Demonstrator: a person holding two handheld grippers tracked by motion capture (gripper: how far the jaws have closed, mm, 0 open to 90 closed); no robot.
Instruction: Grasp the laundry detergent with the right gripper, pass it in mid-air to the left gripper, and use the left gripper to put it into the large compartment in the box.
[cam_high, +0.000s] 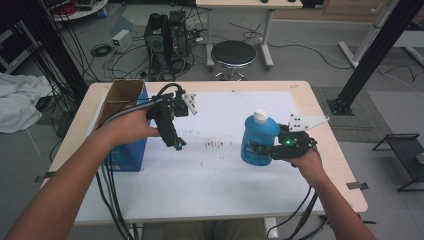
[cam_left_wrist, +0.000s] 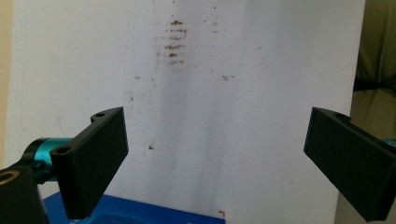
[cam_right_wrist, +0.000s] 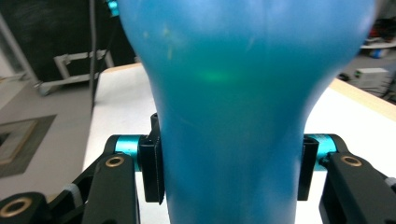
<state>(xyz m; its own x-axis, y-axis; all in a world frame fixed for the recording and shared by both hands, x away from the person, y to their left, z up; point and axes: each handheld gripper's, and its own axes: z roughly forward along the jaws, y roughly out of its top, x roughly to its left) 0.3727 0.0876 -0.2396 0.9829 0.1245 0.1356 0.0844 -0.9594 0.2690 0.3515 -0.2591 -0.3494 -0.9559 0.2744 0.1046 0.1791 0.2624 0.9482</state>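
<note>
Blue bottle (cam_high: 258, 140), with its white cap (cam_high: 260, 116) on top, hangs upright in our right claw (cam_high: 260, 148), lifted clear above the right half of the surface (cam_high: 220, 175). In the right gripper view the two black jaws are clamped on the bottle's (cam_right_wrist: 233, 116) narrow lower body, one on each flank, and the translucent plastic bulges wider above them. Our left claw (cam_high: 178, 142) hovers over the white sheet (cam_high: 225, 165) near the middle, its jaws wide apart with nothing between them; in the left gripper view we see the stained paper (cam_left_wrist: 187, 93) between them. Behind the left hand stands an open cardboard box (cam_high: 125, 125) with blue sides, at the left edge of the surface.

We judge the main risk to be slipping: the bottle is smooth and rounded, and held low, so its heavier upper part could tip or slide out if we swing it quickly. Squeezing harder might dent the soft wall. Moving towards the box, we could also knock the left claw.
</note>
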